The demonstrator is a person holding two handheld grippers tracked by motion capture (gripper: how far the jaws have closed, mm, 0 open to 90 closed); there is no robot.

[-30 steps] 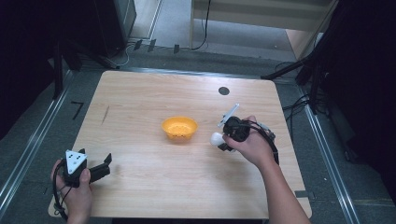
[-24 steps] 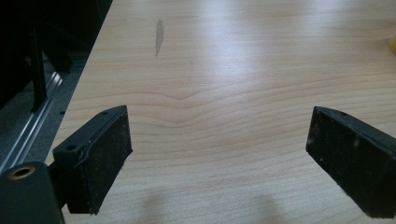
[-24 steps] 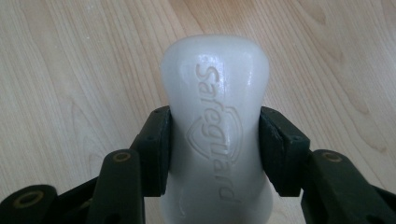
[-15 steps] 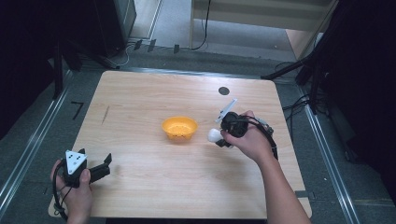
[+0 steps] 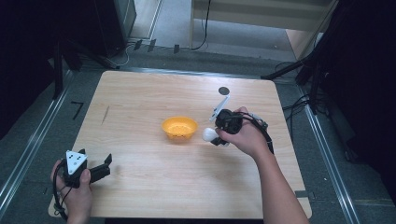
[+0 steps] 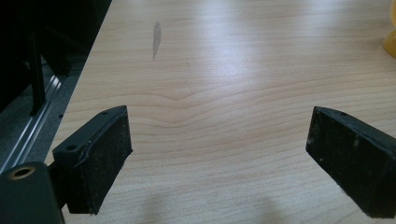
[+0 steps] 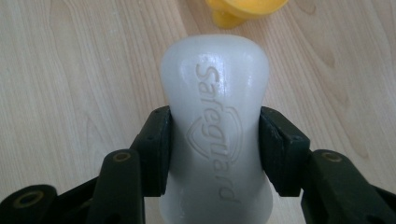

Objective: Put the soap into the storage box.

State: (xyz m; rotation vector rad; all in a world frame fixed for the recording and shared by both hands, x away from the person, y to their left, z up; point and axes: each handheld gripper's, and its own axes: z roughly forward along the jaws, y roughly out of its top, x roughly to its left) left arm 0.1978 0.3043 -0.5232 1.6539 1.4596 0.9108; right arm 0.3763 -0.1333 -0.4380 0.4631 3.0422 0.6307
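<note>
I find the right gripper [image 7: 214,140] pinching a white soap bar [image 7: 215,135], with both black jaws pressed flat against its narrow waist; the embossed word "Safeguard" runs along the face turned to the right gripper view. In the high view the right gripper [image 5: 215,136] sits just to the right of the orange bowl [image 5: 179,128], near the middle of the wooden table [image 5: 140,107], and the soap bar [image 5: 209,135] points toward the bowl, close to its rim but apart from it. In the right gripper view the bar's rounded end lies just short of the orange bowl [image 7: 245,9], with bare wood beneath. The left gripper [image 5: 95,170] rests at the near left corner of the table, well apart from the bowl. Its jaws stand spread wide with nothing between them, only table grain visible in the left gripper view [image 6: 219,158].
</note>
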